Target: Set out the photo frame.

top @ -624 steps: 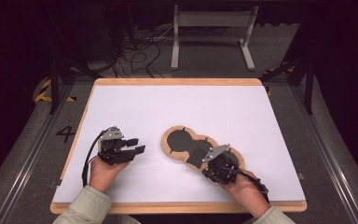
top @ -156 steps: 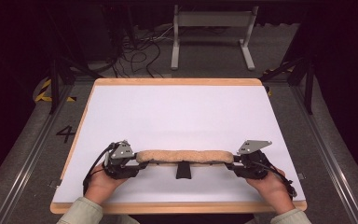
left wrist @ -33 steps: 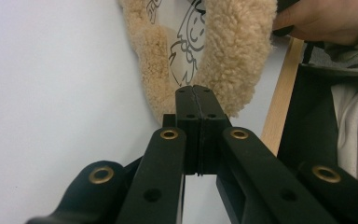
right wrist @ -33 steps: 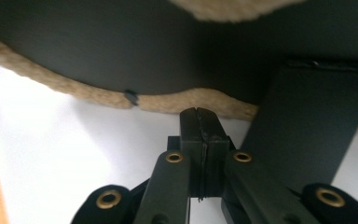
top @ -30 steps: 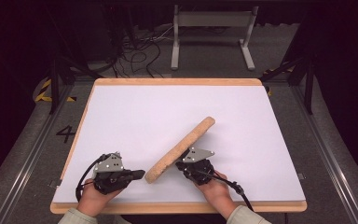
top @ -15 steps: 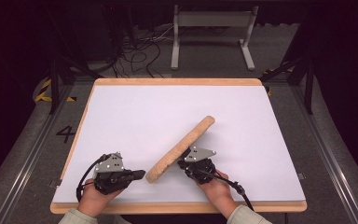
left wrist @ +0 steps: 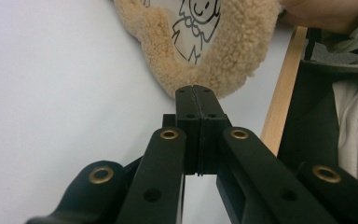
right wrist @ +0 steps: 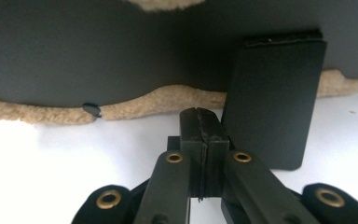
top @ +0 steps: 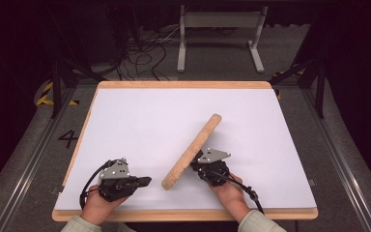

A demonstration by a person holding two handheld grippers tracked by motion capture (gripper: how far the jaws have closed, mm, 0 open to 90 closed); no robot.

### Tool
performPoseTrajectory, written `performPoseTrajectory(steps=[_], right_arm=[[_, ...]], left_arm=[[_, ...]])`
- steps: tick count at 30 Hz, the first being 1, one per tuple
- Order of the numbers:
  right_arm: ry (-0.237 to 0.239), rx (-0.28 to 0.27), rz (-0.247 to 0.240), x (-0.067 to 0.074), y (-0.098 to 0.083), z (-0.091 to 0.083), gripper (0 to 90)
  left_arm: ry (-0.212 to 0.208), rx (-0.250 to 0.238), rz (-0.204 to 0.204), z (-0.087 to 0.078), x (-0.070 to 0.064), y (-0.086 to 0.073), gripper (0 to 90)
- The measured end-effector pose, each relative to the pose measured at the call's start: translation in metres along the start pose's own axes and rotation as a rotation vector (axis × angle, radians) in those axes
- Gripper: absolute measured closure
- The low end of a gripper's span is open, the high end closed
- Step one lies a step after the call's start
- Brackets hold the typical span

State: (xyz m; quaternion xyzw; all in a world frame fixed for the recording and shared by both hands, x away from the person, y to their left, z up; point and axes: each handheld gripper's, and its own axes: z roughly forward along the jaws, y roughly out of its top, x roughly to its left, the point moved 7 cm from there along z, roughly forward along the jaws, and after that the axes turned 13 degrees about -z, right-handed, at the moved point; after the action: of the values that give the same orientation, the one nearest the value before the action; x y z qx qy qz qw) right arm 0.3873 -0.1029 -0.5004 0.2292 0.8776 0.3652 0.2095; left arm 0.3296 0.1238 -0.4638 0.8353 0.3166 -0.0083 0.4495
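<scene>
A picture frame with a tan fleece rim (top: 193,147) stands on edge, running diagonally across the white table top (top: 140,121). My left gripper (top: 146,181) rests at the front left, shut and empty, its tip just short of the frame's near end. In the left gripper view the fleece rim (left wrist: 235,42) and a cartoon drawing (left wrist: 193,21) lie right beyond the closed jaws (left wrist: 194,88). My right gripper (top: 199,167) sits behind the frame, also shut. Its view shows the black back (right wrist: 121,46), the black stand flap (right wrist: 272,98) and the closed tip (right wrist: 198,112) beside that flap.
The table's wooden front edge (top: 183,214) runs just below both hands, and in the left gripper view the wooden edge (left wrist: 282,84) lies close by. Cables (top: 140,53) and a metal stand (top: 220,29) are on the floor beyond the far edge.
Five seconds ago the frame stood across the front of the table between both grippers; now it stands diagonally, with the right gripper behind it. Over the last second nothing visibly moved.
</scene>
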Motion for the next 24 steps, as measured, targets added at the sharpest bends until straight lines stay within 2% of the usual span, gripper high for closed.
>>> performPoseTrajectory(steps=[8,12,14,18,22,24], right_arm=[[-0.032,0.016,0.012,-0.012,-0.007,-0.005,90.0],[-0.02,0.022,0.027,-0.013,-0.008,-0.007,89.9],[-0.008,0.005,0.034,-0.015,-0.007,-0.015,89.7],[0.003,-0.036,0.058,-0.023,-0.004,-0.036,88.5],[-0.021,-0.06,0.08,-0.033,-0.005,-0.056,88.8],[-0.029,-0.062,0.097,-0.037,-0.008,-0.062,89.1]], left_arm=[[-0.006,0.005,0.0,0.005,-0.001,0.001,89.8],[-0.028,0.015,0.002,0.015,-0.007,0.003,89.7],[-0.029,0.033,0.02,0.024,-0.012,0.004,89.8],[-0.037,0.05,0.022,0.04,-0.017,0.009,89.8],[-0.037,0.074,0.046,0.053,-0.021,0.011,89.9],[-0.052,0.082,0.048,0.055,-0.024,0.012,89.9]])
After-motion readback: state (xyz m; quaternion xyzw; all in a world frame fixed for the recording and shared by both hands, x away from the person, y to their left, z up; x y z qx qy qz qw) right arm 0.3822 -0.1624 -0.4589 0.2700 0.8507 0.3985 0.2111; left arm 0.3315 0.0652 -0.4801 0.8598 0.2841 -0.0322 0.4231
